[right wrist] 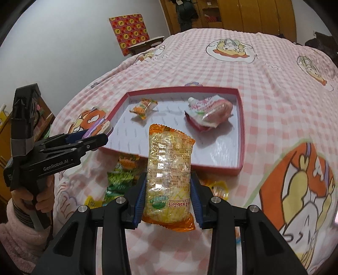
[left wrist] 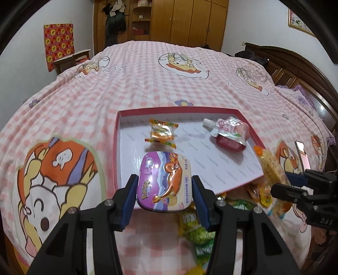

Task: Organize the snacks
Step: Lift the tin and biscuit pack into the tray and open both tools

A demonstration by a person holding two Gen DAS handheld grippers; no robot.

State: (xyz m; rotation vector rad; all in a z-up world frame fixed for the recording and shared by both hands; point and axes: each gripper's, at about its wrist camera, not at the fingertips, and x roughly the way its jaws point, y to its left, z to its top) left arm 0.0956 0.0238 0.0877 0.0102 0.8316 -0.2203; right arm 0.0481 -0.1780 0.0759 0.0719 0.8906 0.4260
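Note:
My left gripper [left wrist: 164,183] is shut on a purple tin [left wrist: 164,179] with an orange cartoon creature on its lid, held above the near edge of a shallow red box [left wrist: 115,148]. My right gripper [right wrist: 168,186] is shut on a clear noodle-snack packet with orange ends [right wrist: 169,175], lifted over the bed in front of the same red box [right wrist: 241,131]. Inside the box lie a small orange wrapped snack [left wrist: 161,132] and a pink spouted pouch [left wrist: 229,133]. The left gripper [right wrist: 90,135] with the tin shows at the left of the right wrist view.
Loose snacks in green wrappers [left wrist: 194,228] and orange ones [right wrist: 126,162] lie on the pink checked bedspread [left wrist: 147,84] in front of the box. A dark wooden headboard [left wrist: 295,67] stands at the right, wardrobes [left wrist: 190,19] behind. A hand in a pink fleece sleeve [right wrist: 19,228] holds the left gripper.

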